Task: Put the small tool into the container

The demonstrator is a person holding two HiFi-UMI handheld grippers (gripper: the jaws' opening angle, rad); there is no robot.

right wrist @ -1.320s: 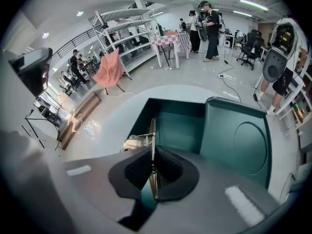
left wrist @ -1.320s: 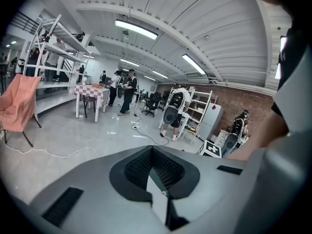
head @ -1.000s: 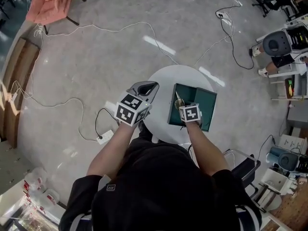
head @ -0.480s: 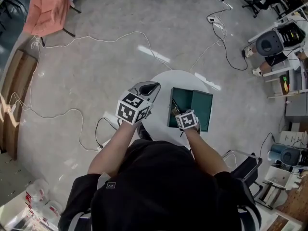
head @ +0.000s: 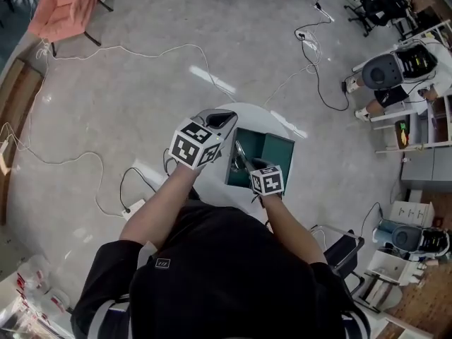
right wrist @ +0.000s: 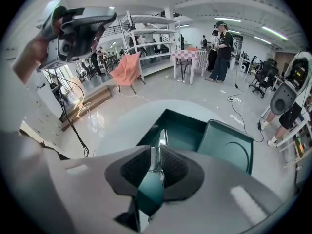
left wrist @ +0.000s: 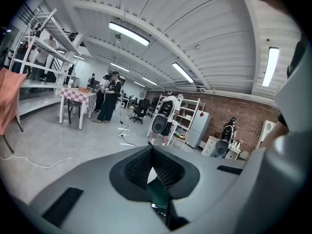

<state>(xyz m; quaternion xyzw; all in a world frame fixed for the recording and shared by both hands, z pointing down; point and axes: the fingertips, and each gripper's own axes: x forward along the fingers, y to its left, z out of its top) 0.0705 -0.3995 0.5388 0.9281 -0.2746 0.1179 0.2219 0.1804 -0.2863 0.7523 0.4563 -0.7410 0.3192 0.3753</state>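
Note:
A dark green open box lies on the round white table, its lid folded out to the right. My right gripper is shut on a small shiny metal tool, whose tip sticks out over the box's near left edge. My left gripper hangs raised above the table's left part, jaws shut with nothing between them. It shows in the right gripper view's upper left.
White cables trail over the grey floor around the table. An orange cloth hangs on a chair at the far left. Seated people and shelves stand at the right. A checkered table is far behind.
My right gripper with the tool has drawn back toward the box's near left edge. The left gripper has risen slightly. The head view has shifted, so the table sits further left.

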